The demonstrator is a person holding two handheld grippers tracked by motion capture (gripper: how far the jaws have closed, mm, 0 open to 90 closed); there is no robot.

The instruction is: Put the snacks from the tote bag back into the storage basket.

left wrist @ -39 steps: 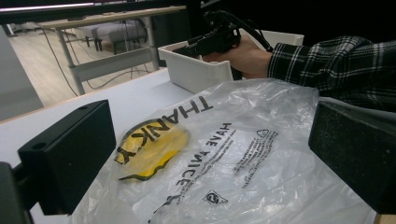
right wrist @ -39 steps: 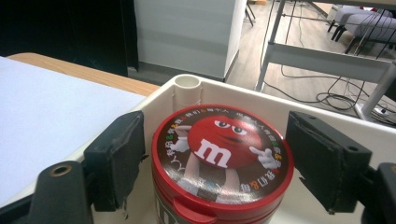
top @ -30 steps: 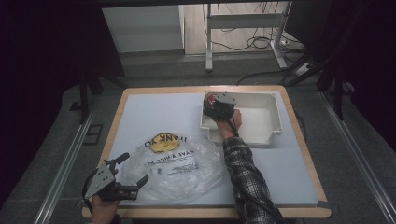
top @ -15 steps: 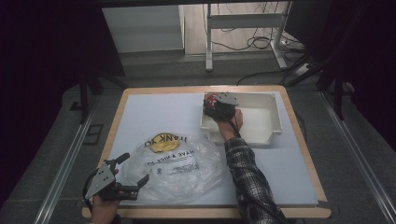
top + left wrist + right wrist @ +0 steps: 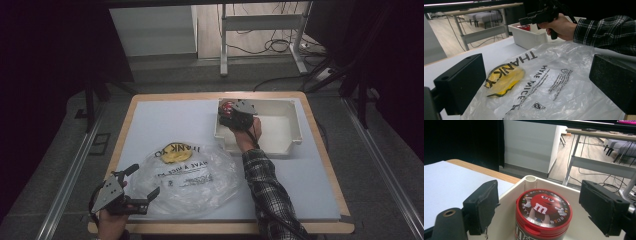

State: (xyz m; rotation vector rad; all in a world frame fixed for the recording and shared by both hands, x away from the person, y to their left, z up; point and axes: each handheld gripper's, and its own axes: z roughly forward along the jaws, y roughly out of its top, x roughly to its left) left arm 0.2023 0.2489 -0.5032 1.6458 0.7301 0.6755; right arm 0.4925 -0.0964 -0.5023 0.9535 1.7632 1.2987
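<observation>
Dim room w/ cables on the floor beyond; white-topped desk [image 5: 165, 125] w/ a wood rim carries everything. White bin [image 5: 287, 132] sits at approx 1 o'clock on the desk, and a red-lidded candy jar [image 5: 543, 212] stands upright in its near-left corner, by a corner post. Right gripper [image 5: 235, 116] hovers over that corner, jaws wide apart w/ the jar between them, not touching either pad; prob. lined up this way to close on the lid or body and lift it out. Bin wall just beside the jar leaves little room for the jaw on that side, so that's the main obstruction.

Clear plastic bag [image 5: 192, 172] w/ yellow print lies flat at approx 7 o'clock, well apart from the bin. Left gripper [image 5: 132, 192] rests at the bag's near-left edge, jaws apart, bag film between and ahead of them, nothing clamped; likely waiting to hold the bag open. Sleeve of the right arm crosses near the bag's right edge.
</observation>
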